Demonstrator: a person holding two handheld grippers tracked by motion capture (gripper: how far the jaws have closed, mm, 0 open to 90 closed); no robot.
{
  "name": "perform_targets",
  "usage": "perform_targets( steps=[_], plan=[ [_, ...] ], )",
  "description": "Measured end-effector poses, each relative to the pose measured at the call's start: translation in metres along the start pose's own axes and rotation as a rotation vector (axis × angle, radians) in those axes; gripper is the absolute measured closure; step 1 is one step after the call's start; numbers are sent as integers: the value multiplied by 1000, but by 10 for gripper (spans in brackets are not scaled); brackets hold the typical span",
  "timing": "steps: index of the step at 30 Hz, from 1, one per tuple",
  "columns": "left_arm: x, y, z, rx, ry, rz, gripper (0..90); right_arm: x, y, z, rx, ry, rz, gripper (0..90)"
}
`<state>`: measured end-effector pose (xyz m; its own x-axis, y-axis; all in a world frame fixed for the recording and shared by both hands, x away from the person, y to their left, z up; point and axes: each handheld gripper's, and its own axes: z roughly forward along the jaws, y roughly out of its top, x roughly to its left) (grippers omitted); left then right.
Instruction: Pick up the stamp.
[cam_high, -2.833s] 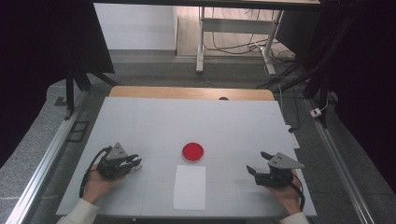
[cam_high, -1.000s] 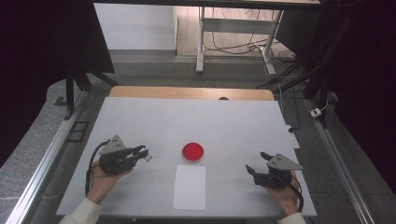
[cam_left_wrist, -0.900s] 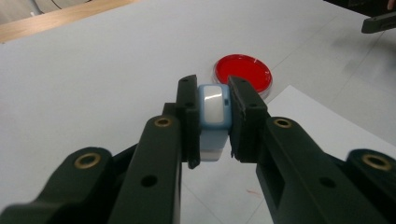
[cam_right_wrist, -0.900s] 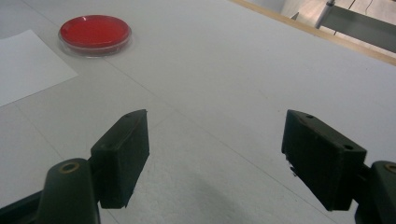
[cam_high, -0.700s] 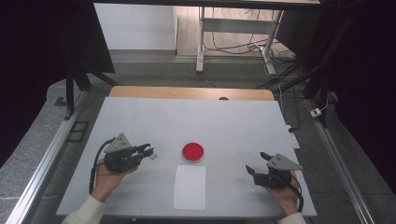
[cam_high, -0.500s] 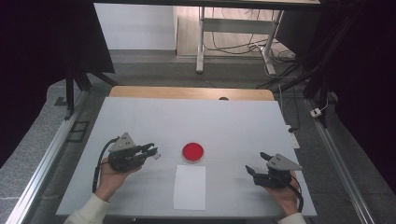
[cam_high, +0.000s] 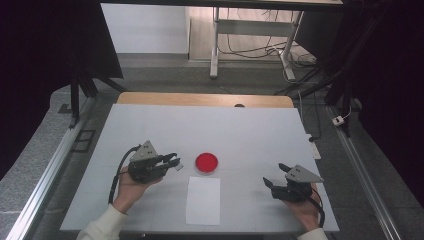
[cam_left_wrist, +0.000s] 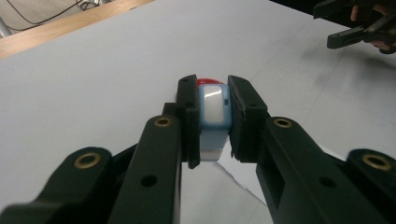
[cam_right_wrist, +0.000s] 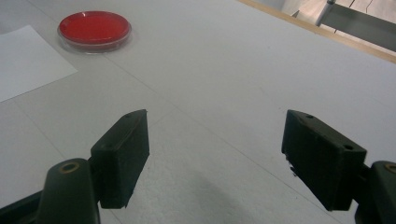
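Note:
My left gripper (cam_high: 175, 162) is shut on a small light-blue block with a white face (cam_left_wrist: 213, 112), which stands upright between the jaws. It hovers just left of a round red dish (cam_high: 206, 162) on the white table; in the left gripper view the red dish (cam_left_wrist: 204, 81) peeks out right behind the block. A white sheet of paper (cam_high: 203, 200) lies in front of the dish. My right gripper (cam_high: 274, 174) rests at the front right, open, with nothing between its pads (cam_right_wrist: 123, 154).
The white tabletop (cam_high: 240, 135) ends in a wooden strip (cam_high: 200, 99) at the back. Metal rails run along both sides. In the right gripper view the red dish (cam_right_wrist: 95, 27) and the paper's corner (cam_right_wrist: 28, 60) lie far left of the jaws.
My left gripper has moved right, towards the red dish, with the blue block still clamped in it. The right gripper has stayed put.

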<state>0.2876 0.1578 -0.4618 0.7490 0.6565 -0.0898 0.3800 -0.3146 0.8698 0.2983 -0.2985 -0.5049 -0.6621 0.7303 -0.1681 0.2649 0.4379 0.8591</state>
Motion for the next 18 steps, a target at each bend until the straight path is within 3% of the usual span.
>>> perform_targets(
  steps=[18],
  plan=[
    [-17,13,29,13,-57,24,751,0,-1,-1,8,1,-4,231]
  ],
)
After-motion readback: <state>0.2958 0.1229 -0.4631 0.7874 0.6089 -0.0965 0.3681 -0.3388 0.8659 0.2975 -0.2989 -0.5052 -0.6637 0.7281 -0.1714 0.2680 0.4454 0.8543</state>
